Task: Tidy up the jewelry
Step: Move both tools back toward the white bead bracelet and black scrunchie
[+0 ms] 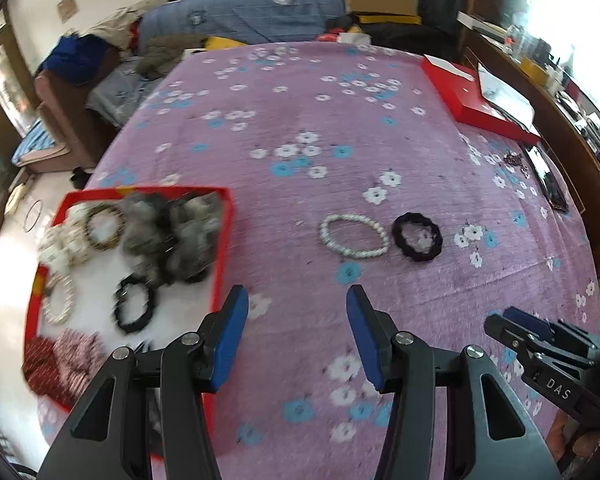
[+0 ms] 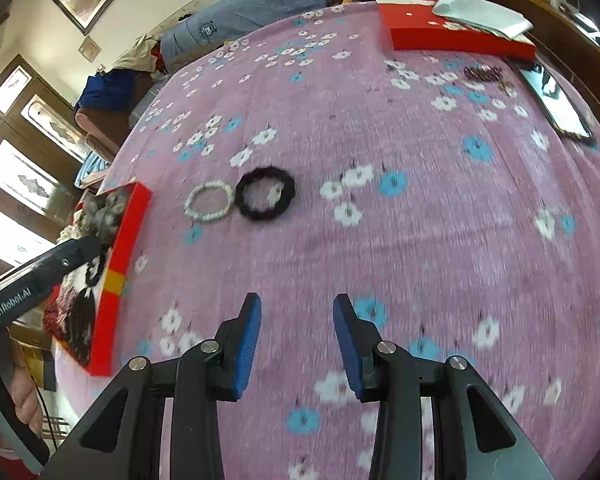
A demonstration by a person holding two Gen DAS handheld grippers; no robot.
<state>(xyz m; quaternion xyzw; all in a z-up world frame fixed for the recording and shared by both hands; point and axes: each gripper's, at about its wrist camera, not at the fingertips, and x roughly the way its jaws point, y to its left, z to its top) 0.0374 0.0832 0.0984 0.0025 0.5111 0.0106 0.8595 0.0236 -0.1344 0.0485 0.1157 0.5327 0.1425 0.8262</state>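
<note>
A white bead bracelet and a black scrunchie lie side by side on the pink flowered bedspread. A red tray at the left holds several bracelets, scrunchies and grey hair ties. My left gripper is open and empty, above the cloth near the tray's right edge. My right gripper is open and empty, short of the two loose pieces. It shows at the right in the left wrist view.
A red box lid with white paper lies at the far right. Small dark jewelry and a black phone lie near the right edge. Clothes and boxes pile at the bed's far end.
</note>
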